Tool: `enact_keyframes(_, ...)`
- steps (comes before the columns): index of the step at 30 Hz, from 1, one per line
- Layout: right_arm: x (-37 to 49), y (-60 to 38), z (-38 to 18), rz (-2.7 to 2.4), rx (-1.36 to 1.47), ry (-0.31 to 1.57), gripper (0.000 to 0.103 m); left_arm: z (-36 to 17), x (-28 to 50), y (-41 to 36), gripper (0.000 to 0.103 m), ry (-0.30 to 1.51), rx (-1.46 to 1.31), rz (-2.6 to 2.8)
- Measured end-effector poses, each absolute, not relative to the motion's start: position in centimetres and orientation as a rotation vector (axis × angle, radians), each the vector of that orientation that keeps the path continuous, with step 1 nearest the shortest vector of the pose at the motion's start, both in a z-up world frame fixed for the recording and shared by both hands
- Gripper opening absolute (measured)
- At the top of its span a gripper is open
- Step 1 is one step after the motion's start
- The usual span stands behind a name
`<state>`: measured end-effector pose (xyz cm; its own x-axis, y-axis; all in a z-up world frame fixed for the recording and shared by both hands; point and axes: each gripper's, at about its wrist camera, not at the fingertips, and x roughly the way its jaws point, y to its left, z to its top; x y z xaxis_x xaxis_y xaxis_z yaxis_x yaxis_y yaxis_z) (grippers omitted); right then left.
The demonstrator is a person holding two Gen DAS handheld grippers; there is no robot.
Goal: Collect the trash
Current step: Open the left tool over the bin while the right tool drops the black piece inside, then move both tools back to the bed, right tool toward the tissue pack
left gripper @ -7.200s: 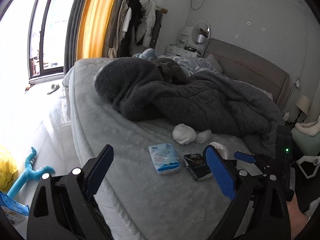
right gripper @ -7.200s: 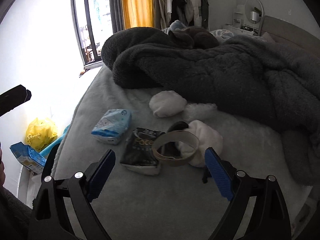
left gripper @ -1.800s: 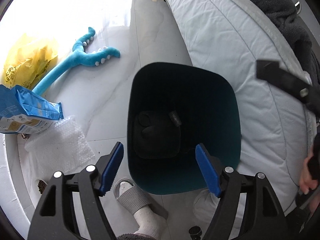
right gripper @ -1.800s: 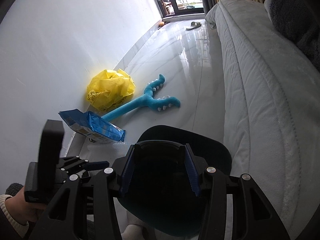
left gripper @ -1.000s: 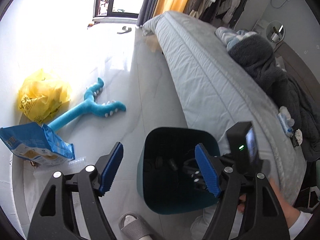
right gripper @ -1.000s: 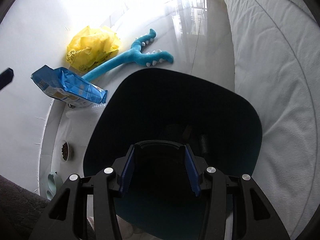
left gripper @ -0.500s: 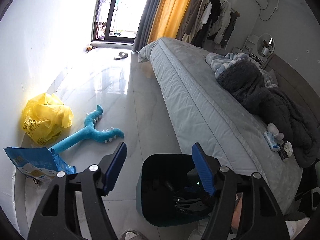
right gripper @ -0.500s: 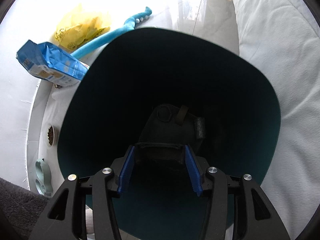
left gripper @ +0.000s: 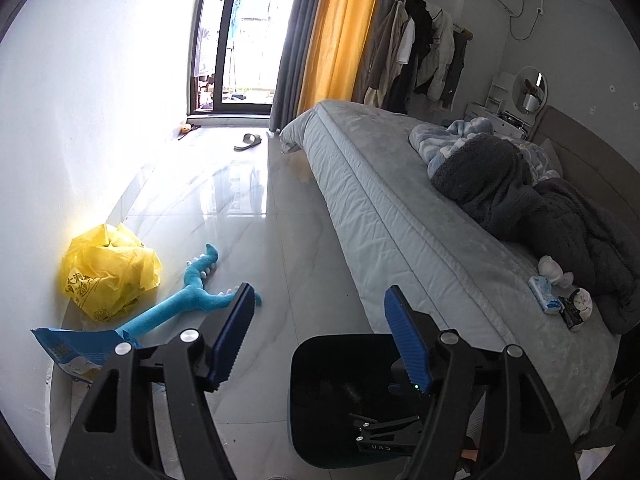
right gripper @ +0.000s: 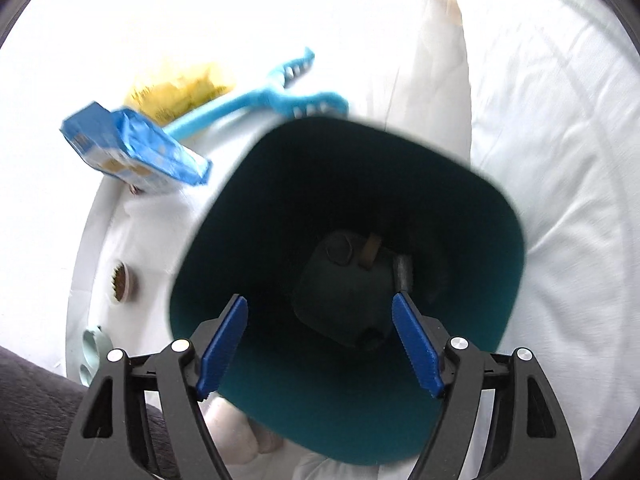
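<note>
- While the right gripper (right gripper: 320, 344) hangs over the teal trash bin (right gripper: 516, 240), its jaws are opening, nothing between them.
- Left gripper (left gripper: 320, 332) is spread, empty too.
- Dark junk (right gripper: 344, 280) sits at the bin's bottom.
- Tissue pack (left gripper: 543, 294) and black packet (left gripper: 571, 314) are left on the bed (left gripper: 400, 216), so maybe halfway.

We saw a dark teal bin (right gripper: 224, 264), near black inside. Yellow crumpled bag (left gripper: 110, 270) with darker print. Bright blue plush toy (left gripper: 188, 304) with white teeth. Blue snack bag (right gripper: 132, 148), white specks, some yellow at one end. Bed (left gripper: 384, 216) pale grey-blue, quilted; blanket (left gripper: 532, 216) charcoal. Curtain (left gripper: 336, 32) orange beside a grey one. Floor (left gripper: 240, 216) glossy white marble. Both tools black with ribbed blue pads (left gripper: 234, 340).
</note>
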<state>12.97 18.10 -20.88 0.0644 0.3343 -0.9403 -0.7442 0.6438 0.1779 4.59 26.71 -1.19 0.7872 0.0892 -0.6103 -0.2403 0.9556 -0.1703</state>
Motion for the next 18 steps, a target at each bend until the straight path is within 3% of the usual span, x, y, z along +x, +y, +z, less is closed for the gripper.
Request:
enact_keyframes(8, 13.6, 15.2, -13.8, 0.902, -0.292, 1.100, 0.080, 1.2, 6.1, 23.6, 0.085, 0.589, -0.260, 0.109)
enact_keyframes(18, 15.2, 9.0, -7.5, 0.879, -0.219, 0.922, 0.087, 2.2, 8.5, 19.6, 0.092, 0.571, -0.253, 0.061)
